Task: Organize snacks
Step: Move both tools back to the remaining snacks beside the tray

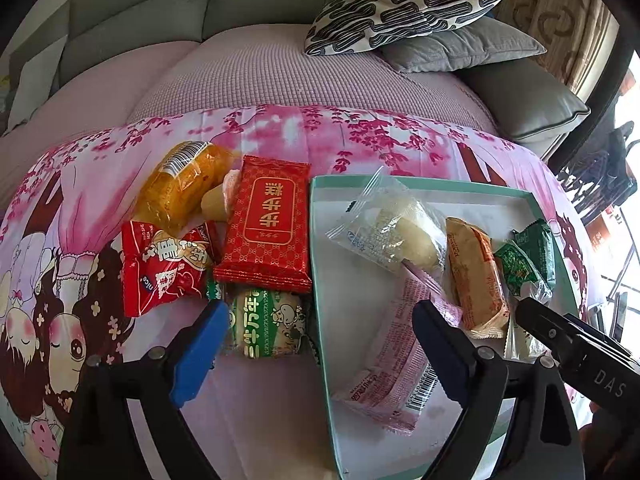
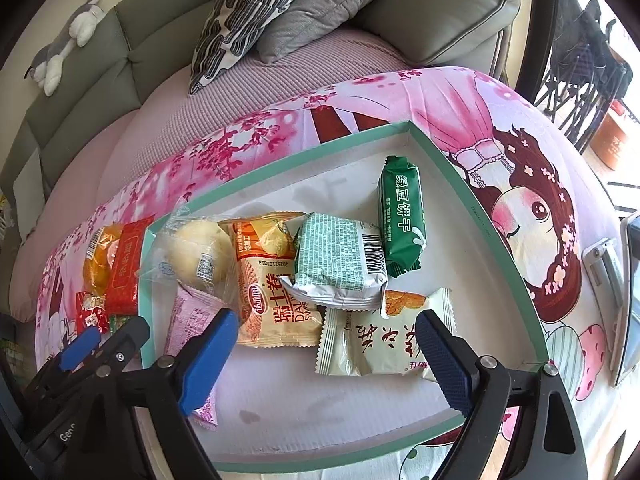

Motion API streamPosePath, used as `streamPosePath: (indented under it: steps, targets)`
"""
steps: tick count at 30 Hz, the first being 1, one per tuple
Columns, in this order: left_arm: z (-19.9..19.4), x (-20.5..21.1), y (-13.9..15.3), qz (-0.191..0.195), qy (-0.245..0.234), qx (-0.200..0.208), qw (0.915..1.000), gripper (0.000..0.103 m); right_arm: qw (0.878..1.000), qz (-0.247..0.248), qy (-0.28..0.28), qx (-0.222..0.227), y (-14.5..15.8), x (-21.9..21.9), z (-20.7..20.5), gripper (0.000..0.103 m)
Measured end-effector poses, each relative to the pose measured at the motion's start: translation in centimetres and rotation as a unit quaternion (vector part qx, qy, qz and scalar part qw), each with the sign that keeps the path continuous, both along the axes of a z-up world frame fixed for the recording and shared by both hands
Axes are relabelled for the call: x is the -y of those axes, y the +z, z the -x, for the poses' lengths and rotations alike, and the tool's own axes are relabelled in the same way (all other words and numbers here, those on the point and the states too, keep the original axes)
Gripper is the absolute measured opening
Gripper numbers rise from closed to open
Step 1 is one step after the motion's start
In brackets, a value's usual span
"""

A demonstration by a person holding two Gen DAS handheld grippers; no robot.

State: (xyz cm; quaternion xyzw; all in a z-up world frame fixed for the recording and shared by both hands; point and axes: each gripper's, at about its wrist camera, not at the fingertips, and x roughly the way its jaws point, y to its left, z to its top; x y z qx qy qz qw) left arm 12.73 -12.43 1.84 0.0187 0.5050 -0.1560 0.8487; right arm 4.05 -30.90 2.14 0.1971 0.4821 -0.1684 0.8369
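Both tools are held wide open, nothing gripped. The left tool (image 1: 316,344) is poised above the green snack (image 1: 266,322); the right tool (image 2: 328,344) above the tray (image 2: 472,200).

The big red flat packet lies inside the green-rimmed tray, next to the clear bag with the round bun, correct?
Not quite. The big red flat packet lies outside the green-rimmed tray, on the pink cloth beside its rim, as the left wrist view shows. The clear bag with the round bun is in the tray.
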Motion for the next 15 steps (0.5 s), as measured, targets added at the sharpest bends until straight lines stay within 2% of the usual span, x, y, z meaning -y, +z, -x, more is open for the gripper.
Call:
streamPosePath:
  steps: [3, 15]
  targets:
    - [-0.1, -0.2, -0.2, -0.01, 0.007, -0.001, 0.9999, 0.101, 1.0, 0.007, 0.004, 0.007, 0.1, -0.2, 0.0, 0.103]
    - [-0.8, -2.5, 0.7, -0.015, 0.022, 0.009, 0.9996, 0.102, 0.999, 0.023, 0.033, 0.005, 0.0, -1.9, -0.8, 0.103]
